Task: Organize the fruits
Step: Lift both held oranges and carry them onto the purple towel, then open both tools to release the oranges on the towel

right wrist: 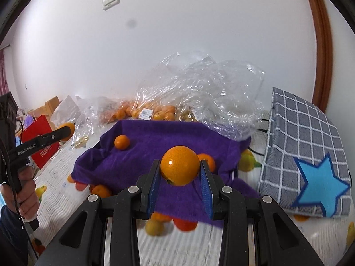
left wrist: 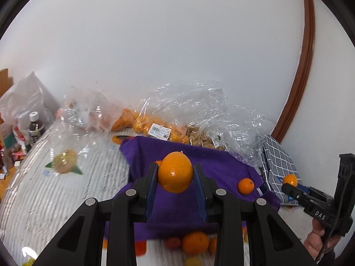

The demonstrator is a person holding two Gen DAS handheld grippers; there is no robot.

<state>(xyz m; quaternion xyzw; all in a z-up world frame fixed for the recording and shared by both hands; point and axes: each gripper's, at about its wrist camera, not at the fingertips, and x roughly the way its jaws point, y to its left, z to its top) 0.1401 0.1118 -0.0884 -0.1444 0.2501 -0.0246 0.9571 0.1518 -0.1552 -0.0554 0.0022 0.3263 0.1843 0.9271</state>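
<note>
My left gripper (left wrist: pixel 175 173) is shut on an orange (left wrist: pixel 175 171) and holds it above a purple towel (left wrist: pixel 210 164). My right gripper (right wrist: pixel 180 170) is shut on another orange (right wrist: pixel 180 168) above the same towel (right wrist: pixel 155 137). A small orange (left wrist: pixel 245 186) lies on the towel's right part in the left wrist view. In the right wrist view a small orange (right wrist: pixel 122 142) lies on the towel's far left, and another (right wrist: pixel 208 160) sits behind my right finger. The right gripper with its orange (left wrist: pixel 289 180) shows at the right in the left wrist view.
Clear plastic bags of oranges (left wrist: pixel 155 126) lie against the white wall. A grey checked bag with a blue star (right wrist: pixel 304 155) stands at the right. A red bag (right wrist: pixel 40 141) and a bottle (left wrist: pixel 35 126) are at the left. The tablecloth has printed fruit pictures (left wrist: pixel 64 161).
</note>
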